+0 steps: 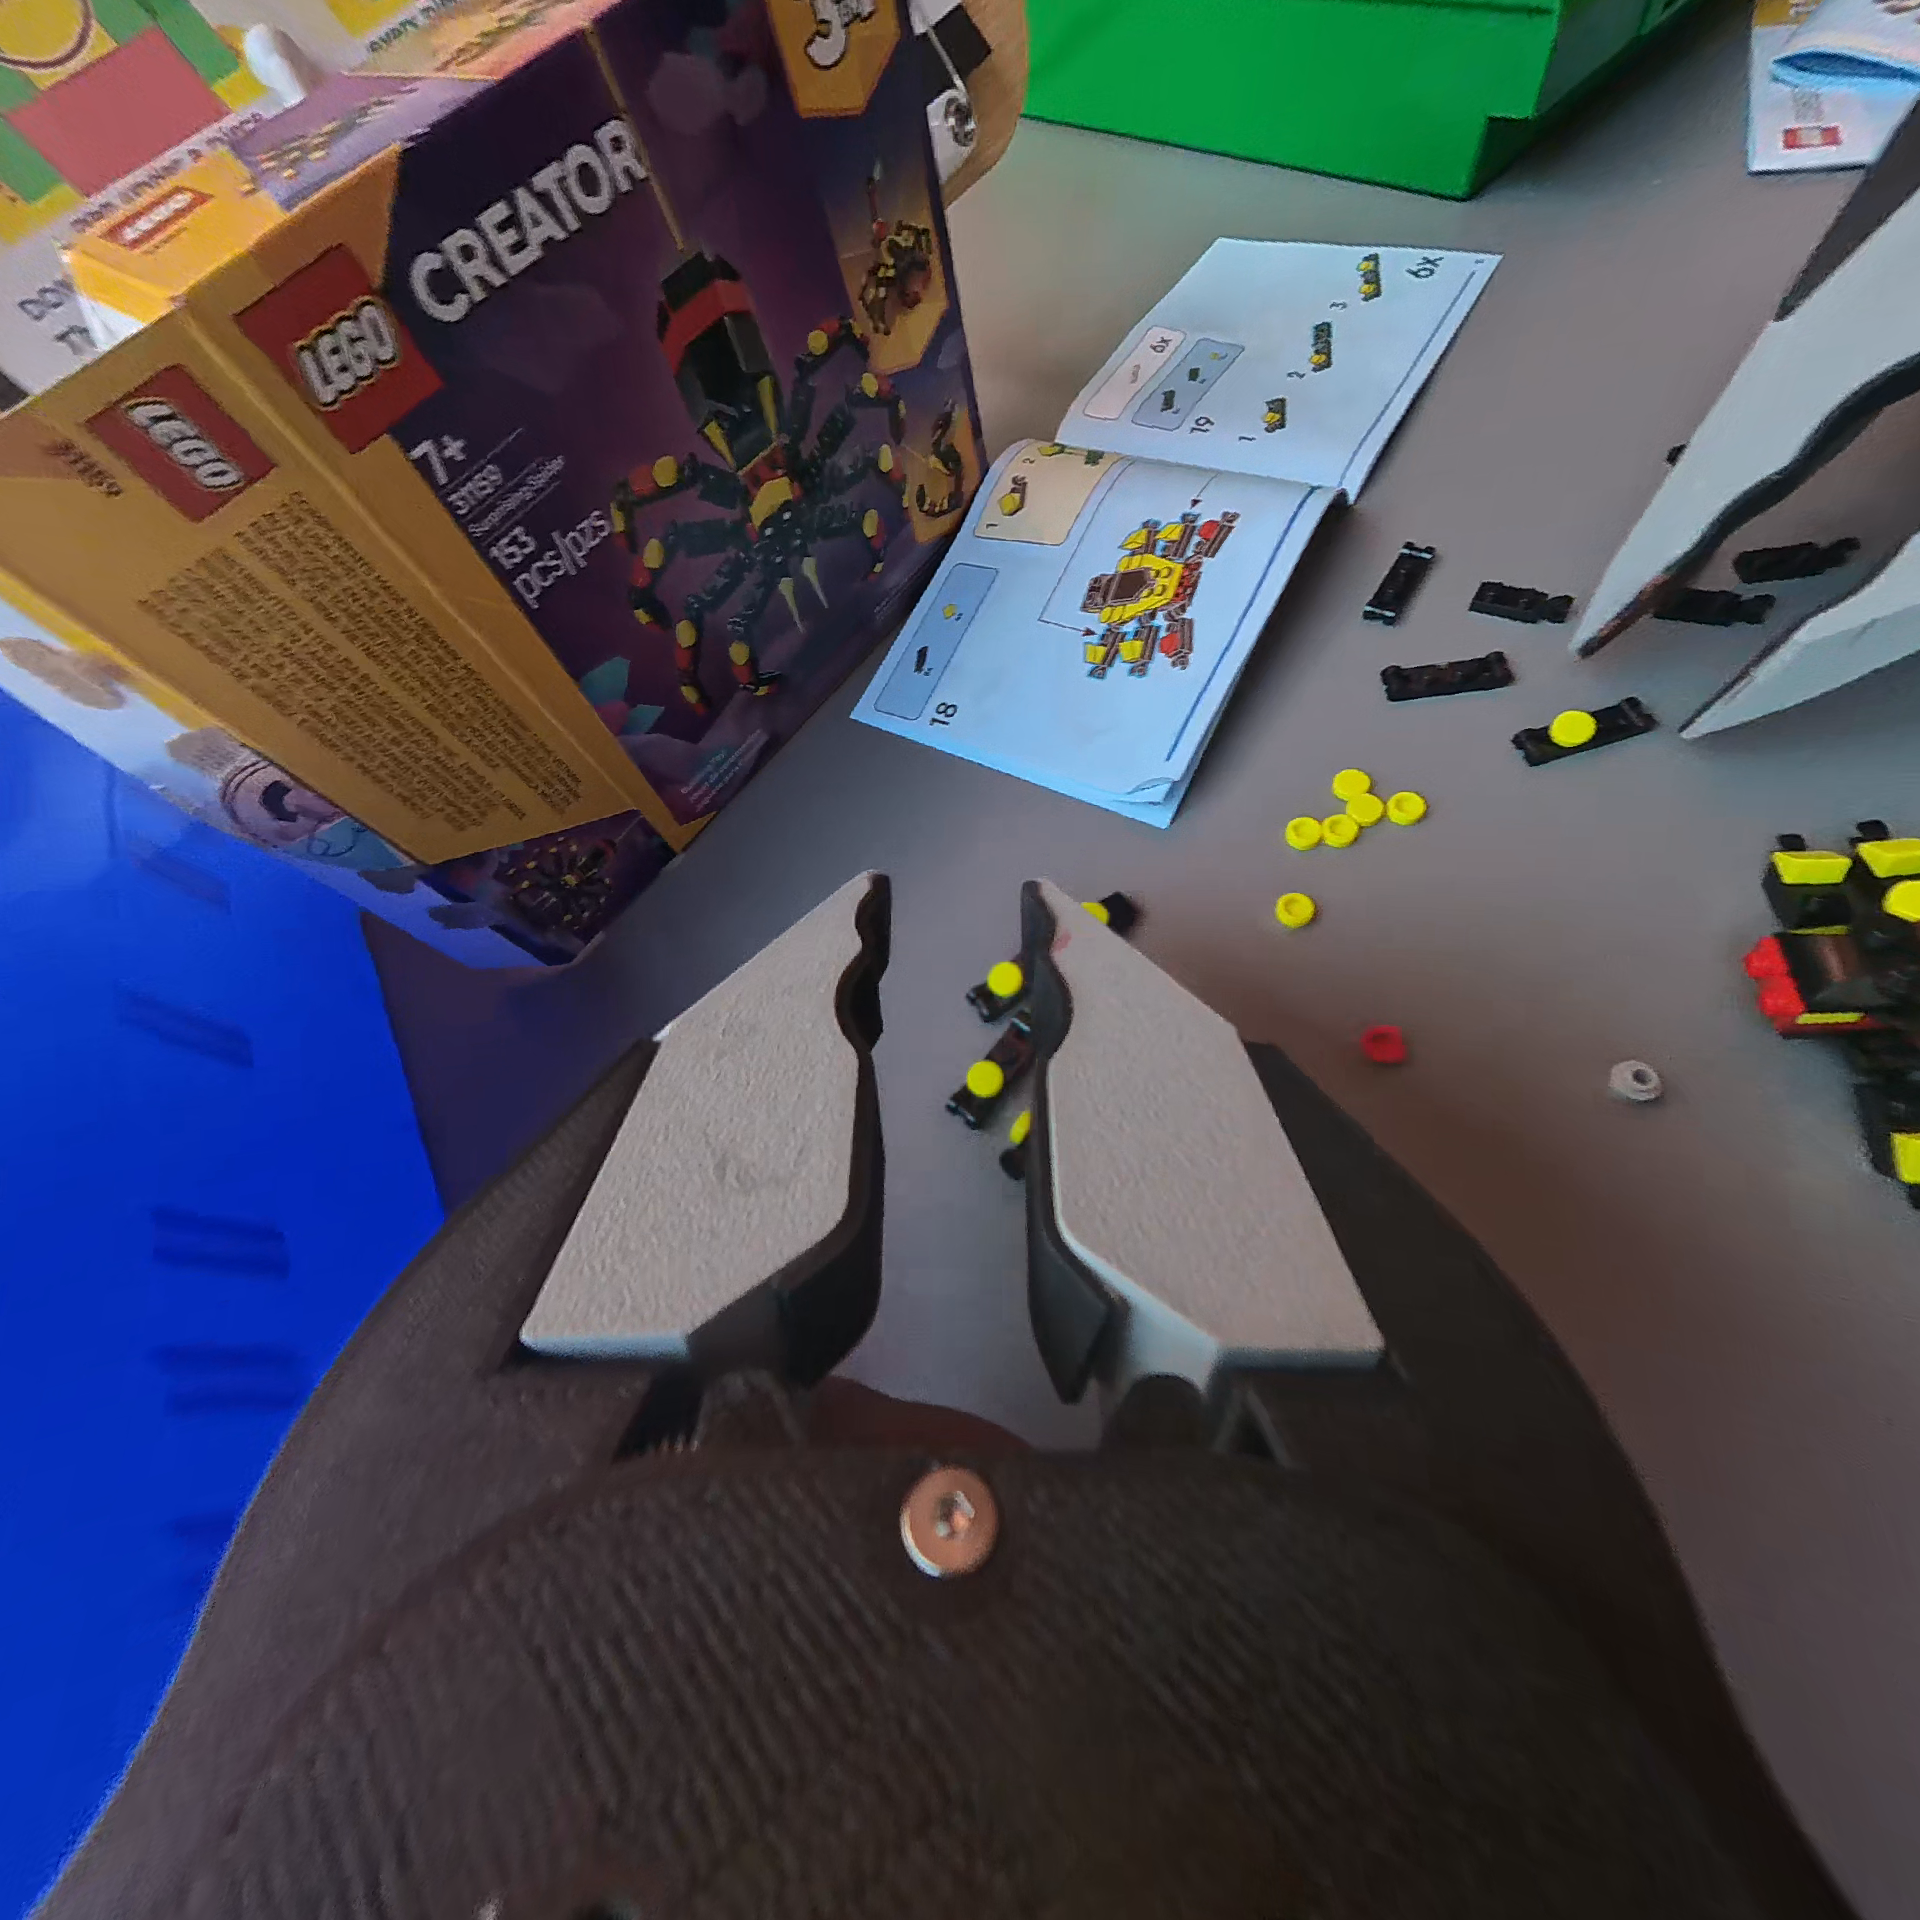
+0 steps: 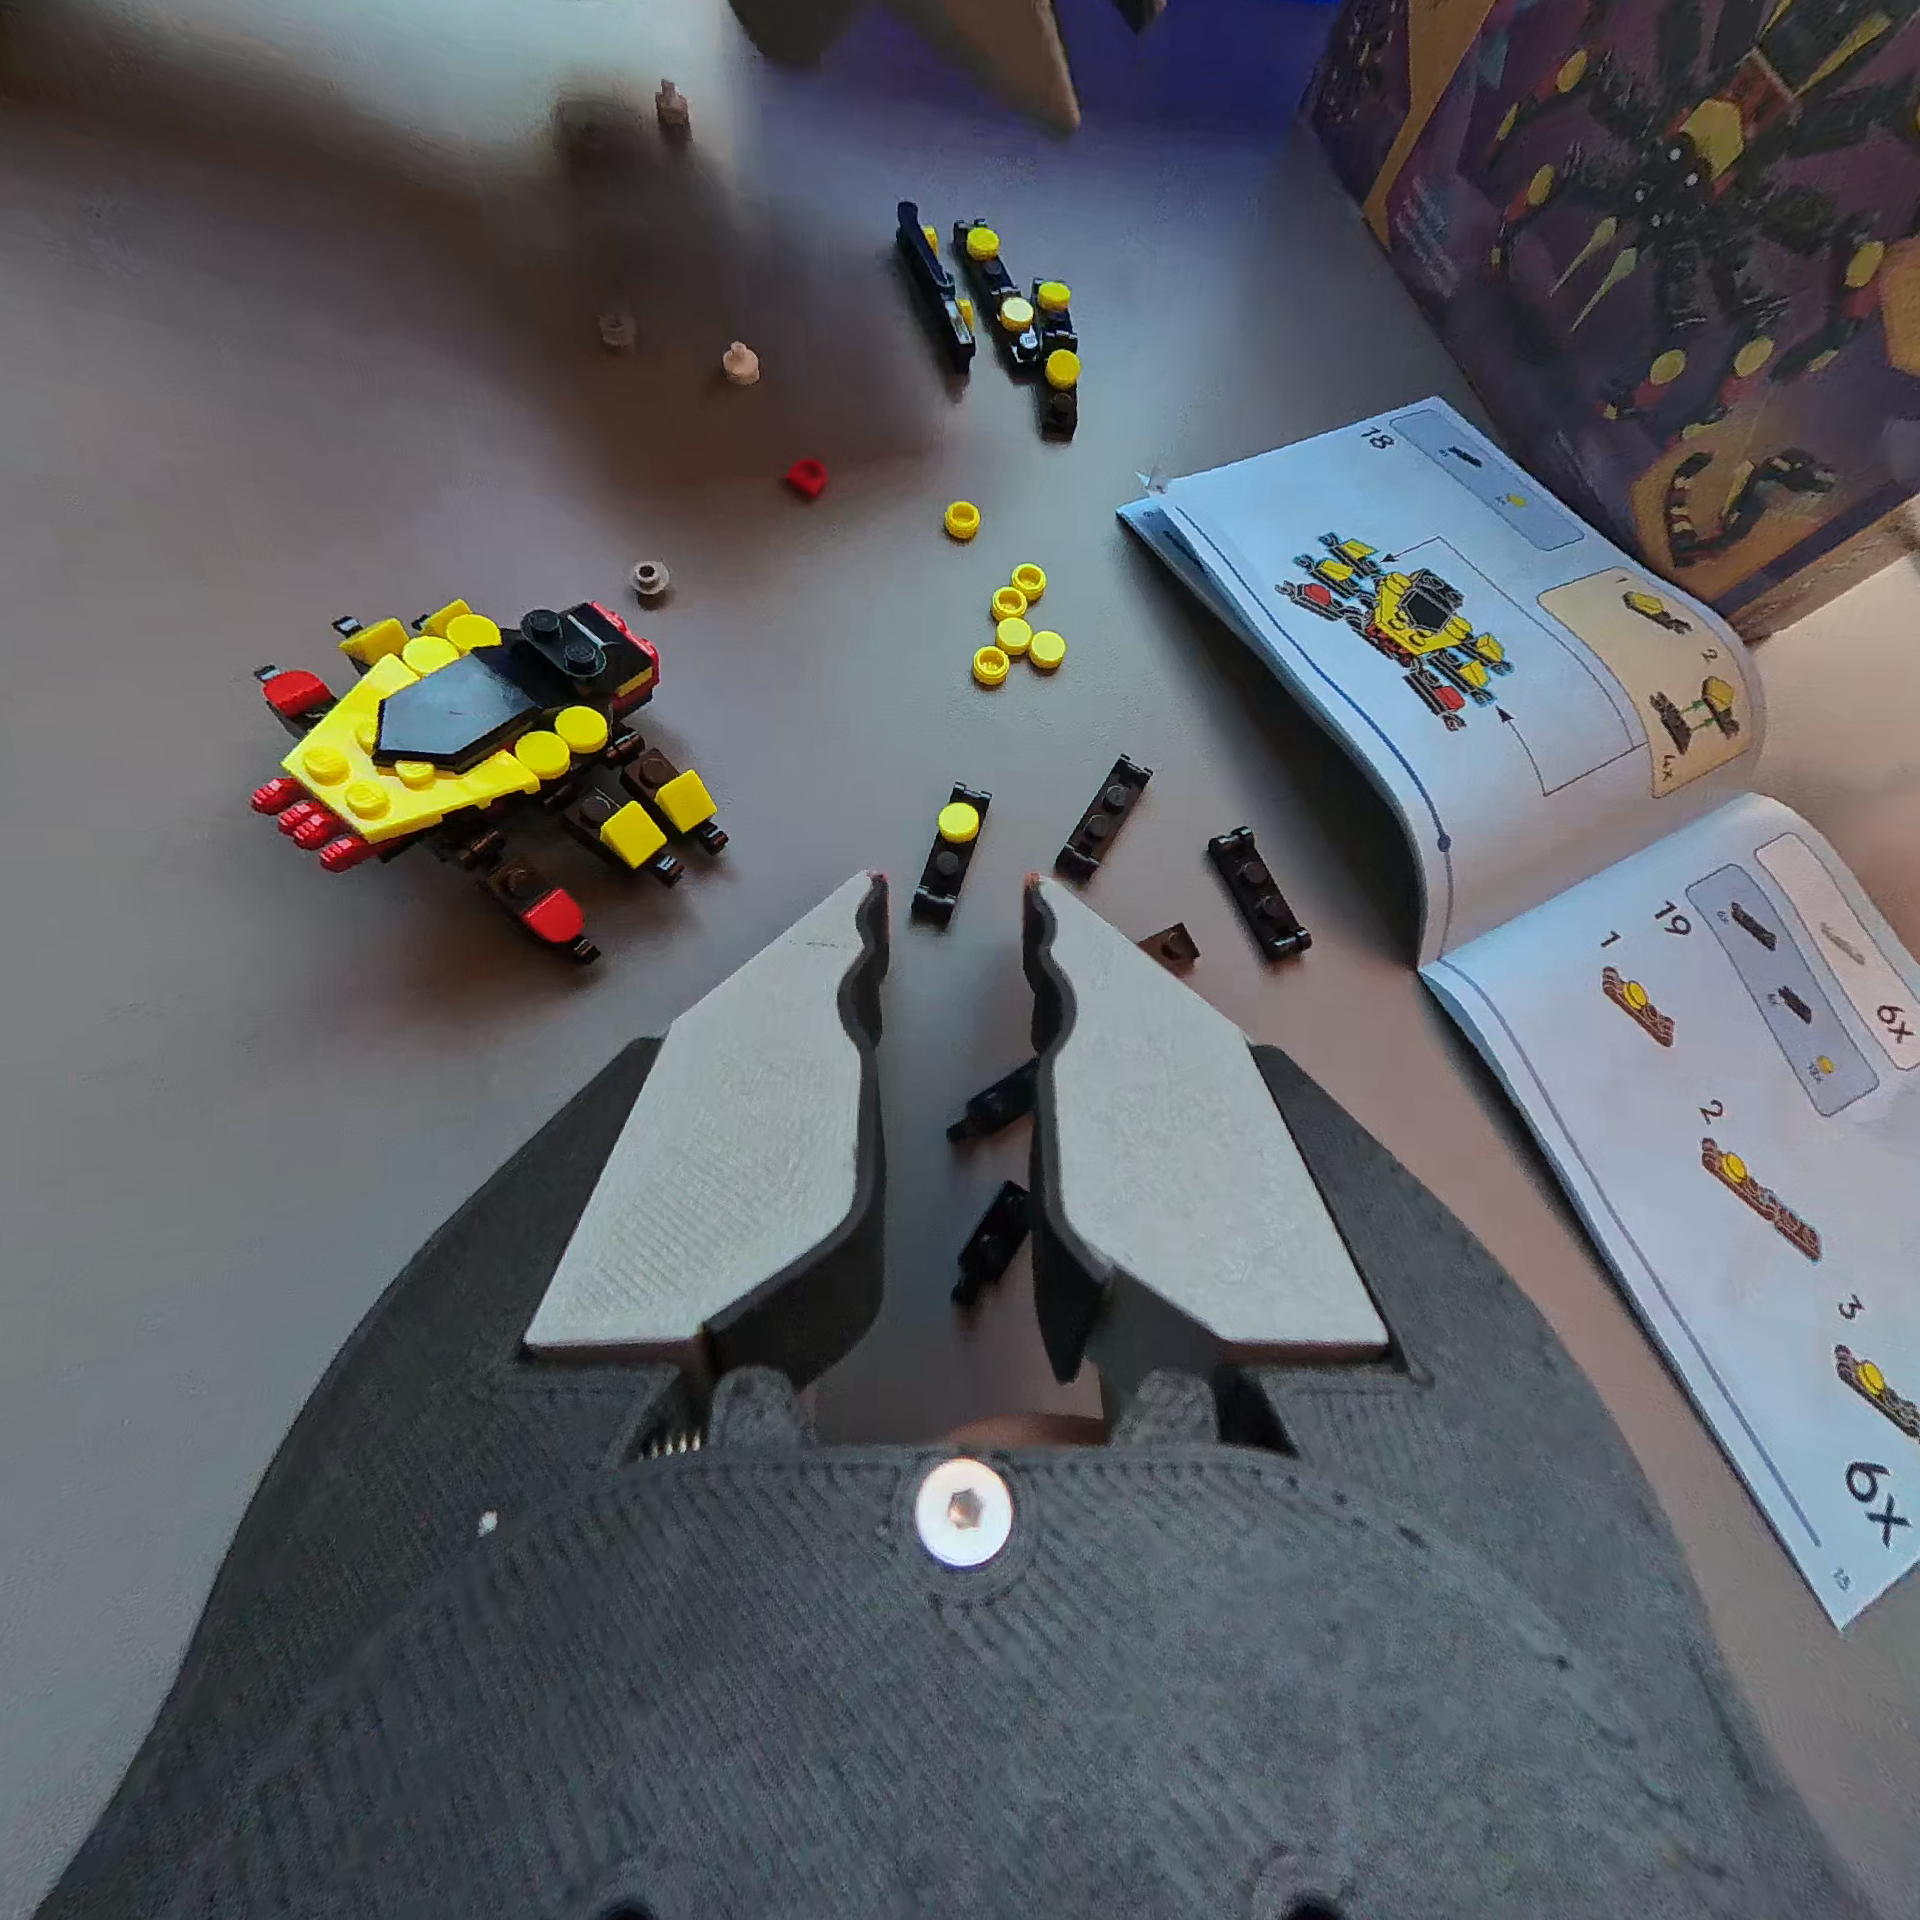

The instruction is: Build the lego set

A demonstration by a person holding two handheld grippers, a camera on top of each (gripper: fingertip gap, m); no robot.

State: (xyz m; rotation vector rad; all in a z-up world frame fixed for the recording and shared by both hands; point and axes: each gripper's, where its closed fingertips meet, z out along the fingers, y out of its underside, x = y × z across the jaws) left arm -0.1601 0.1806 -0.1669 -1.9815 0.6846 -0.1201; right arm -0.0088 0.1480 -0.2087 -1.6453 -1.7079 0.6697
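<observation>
The part-built yellow, black and red spider body [image 2: 468,727] lies on the grey table [image 2: 208,1143], to the left of my right gripper [image 2: 954,894]. That gripper is open and empty, just above a black plate with a yellow stud [image 2: 954,847]. More black plates [image 2: 1103,818] lie beside it and under its fingers. My left gripper [image 1: 956,904] is open and empty, hovering over several black leg pieces with yellow studs [image 1: 1003,982]. Loose yellow round tiles [image 1: 1351,810] lie between the two grippers and show in the right wrist view too [image 2: 1018,623].
The set's box [image 1: 520,468] stands at the left, with the open instruction booklet [image 1: 1143,540] beside it. A green box [image 1: 1299,83] sits at the back. A small red piece [image 2: 805,478], a grey stud [image 2: 649,577] and tan pieces [image 2: 740,364] lie scattered. The right gripper [image 1: 1766,520] shows in the left wrist view. Spacing between my two grippers at the tips: around 15 centimeters. The small red piece [image 2: 805,478] lies around 8 centimeters away from my left fingertips. It turns up in the left wrist view [image 1: 1388,1044] as well.
</observation>
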